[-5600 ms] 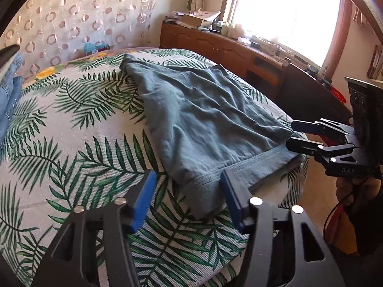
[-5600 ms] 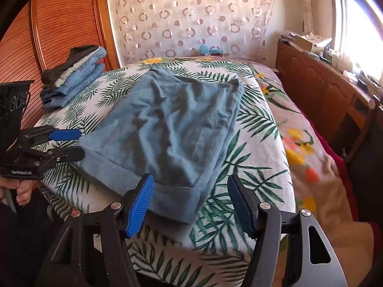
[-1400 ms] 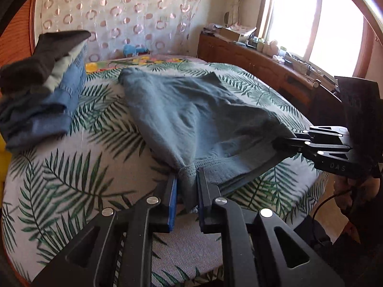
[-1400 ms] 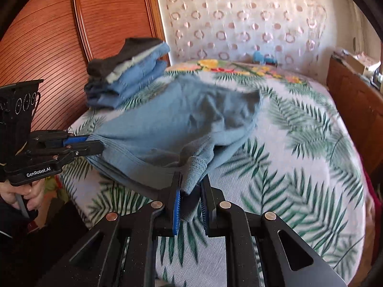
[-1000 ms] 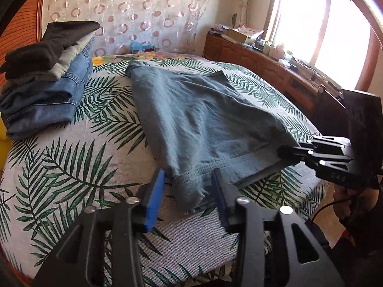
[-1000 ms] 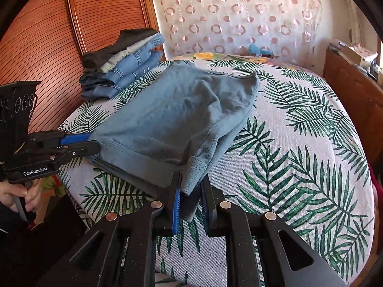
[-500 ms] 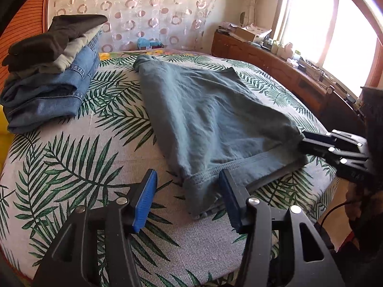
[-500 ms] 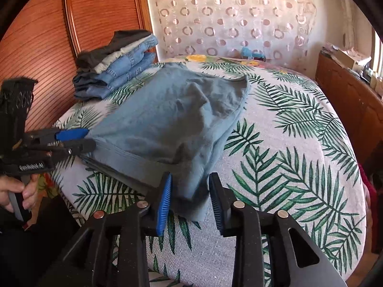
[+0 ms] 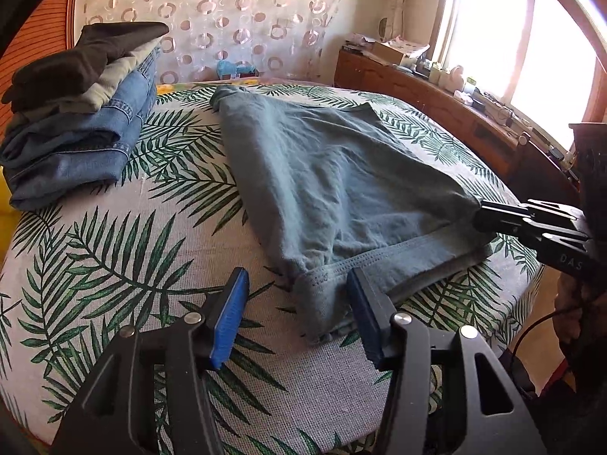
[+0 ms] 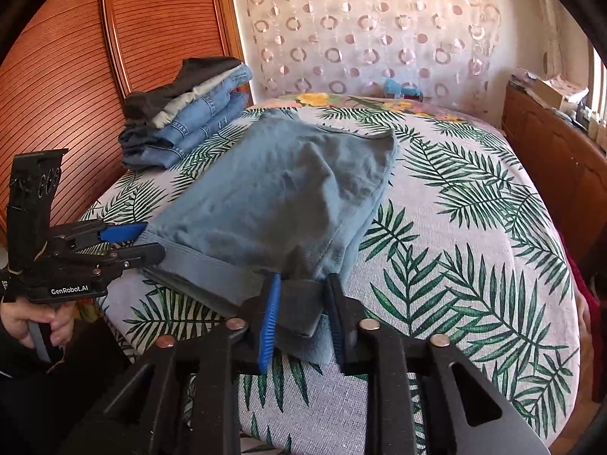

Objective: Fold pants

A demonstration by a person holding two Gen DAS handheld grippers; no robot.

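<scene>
Grey-blue pants (image 9: 334,182) lie folded on the palm-print bed, waist end toward me, also in the right wrist view (image 10: 288,197). My left gripper (image 9: 296,311) is open, its blue pads either side of the near left corner of the waistband without pinching it. My right gripper (image 10: 303,311) is open, its pads straddling the near right corner of the waistband. Each gripper shows in the other's view: the right one (image 9: 493,220) at the pants' right corner, the left one (image 10: 129,242) at the left corner.
A stack of folded jeans and dark garments (image 9: 76,121) sits at the bed's back left, also seen in the right wrist view (image 10: 186,113). A wooden sideboard (image 9: 436,94) with clutter runs under the window at right. A wooden headboard (image 10: 114,57) stands at left.
Both grippers held the waistband corners shut and drew the pants toward the near edge. The left let go about a second ago, then the right; both now stand open around the corners.
</scene>
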